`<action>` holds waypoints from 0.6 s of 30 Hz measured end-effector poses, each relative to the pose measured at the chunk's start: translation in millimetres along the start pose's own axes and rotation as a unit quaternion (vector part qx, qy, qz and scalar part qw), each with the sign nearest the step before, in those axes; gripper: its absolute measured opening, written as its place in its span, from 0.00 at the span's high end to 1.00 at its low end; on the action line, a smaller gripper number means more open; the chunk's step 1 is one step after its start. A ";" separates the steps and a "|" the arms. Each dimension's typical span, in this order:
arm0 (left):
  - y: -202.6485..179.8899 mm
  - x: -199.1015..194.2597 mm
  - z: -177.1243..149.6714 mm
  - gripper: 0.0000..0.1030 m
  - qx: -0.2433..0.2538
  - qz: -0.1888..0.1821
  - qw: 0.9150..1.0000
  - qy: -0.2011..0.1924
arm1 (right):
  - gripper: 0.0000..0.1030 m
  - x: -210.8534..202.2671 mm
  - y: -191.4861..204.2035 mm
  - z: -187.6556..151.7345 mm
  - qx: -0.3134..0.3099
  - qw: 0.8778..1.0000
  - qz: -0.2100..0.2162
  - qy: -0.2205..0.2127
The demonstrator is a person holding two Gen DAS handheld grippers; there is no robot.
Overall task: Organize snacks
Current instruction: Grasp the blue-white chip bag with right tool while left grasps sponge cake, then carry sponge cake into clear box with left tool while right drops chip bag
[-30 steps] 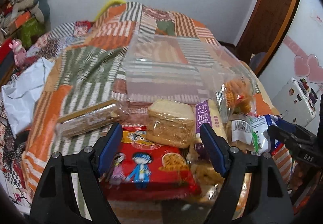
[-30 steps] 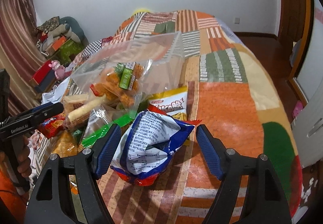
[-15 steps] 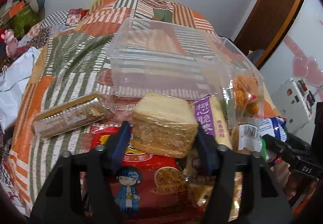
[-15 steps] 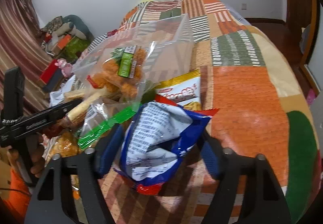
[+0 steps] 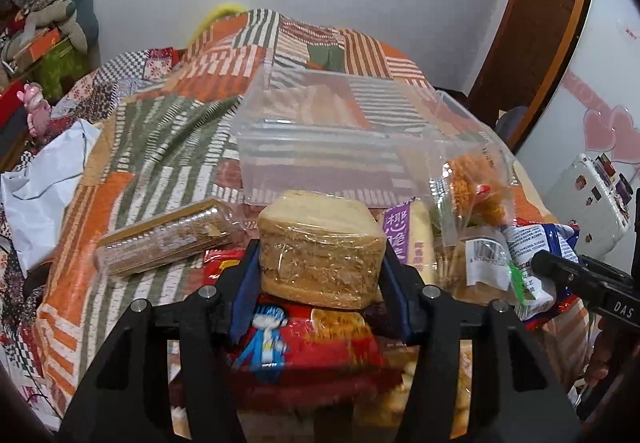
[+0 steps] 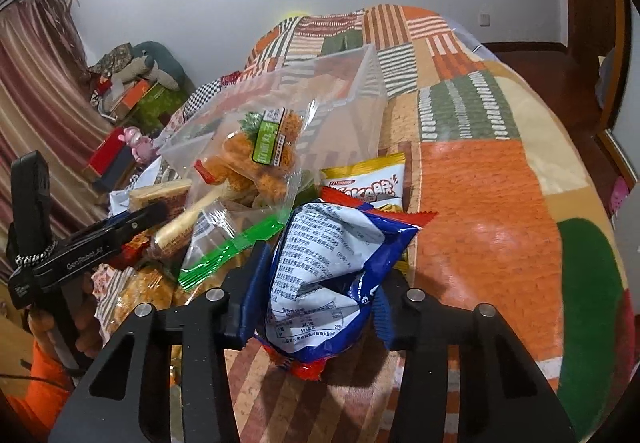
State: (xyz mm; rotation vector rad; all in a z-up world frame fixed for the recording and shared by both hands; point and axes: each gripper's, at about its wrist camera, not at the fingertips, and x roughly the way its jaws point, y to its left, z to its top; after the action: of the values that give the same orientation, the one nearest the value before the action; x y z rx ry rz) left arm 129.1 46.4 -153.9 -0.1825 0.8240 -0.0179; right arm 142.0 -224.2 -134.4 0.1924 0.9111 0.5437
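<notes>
Left wrist view: left hand-held gripper (image 5: 320, 283) is closing on the wrapped cake (image 5: 320, 247); the right hand-held gripper (image 6: 310, 293), closing, pinches the blue snack bag (image 6: 328, 271), which may slip.

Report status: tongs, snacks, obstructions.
Left tongs closing on wrapped sandwich. Right tongs closing on blue bag. Clear bin ahead, unobstructed.

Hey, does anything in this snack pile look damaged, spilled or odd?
Nothing spilled. The blue snack bag is crumpled where the right gripper is closing on it; other packs lie heaped against the clear bin.
</notes>
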 end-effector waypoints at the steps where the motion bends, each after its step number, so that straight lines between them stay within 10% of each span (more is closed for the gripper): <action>1: 0.3 -3.9 0.0 0.47 0.000 0.000 1.000 -0.004 | 0.61 -1.8 0.2 0.5 -0.001 1.000 -0.002 -0.003; 18: 0.8 -54.0 21.9 0.47 -0.001 0.007 0.998 -0.069 | 0.61 -41.2 17.4 36.1 -0.019 0.996 0.016 -0.085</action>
State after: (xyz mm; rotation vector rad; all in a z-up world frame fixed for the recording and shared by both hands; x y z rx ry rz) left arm 108.3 55.3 -100.1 -0.1785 0.6885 0.0084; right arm 144.1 -228.6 -77.1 0.2153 0.7330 0.5644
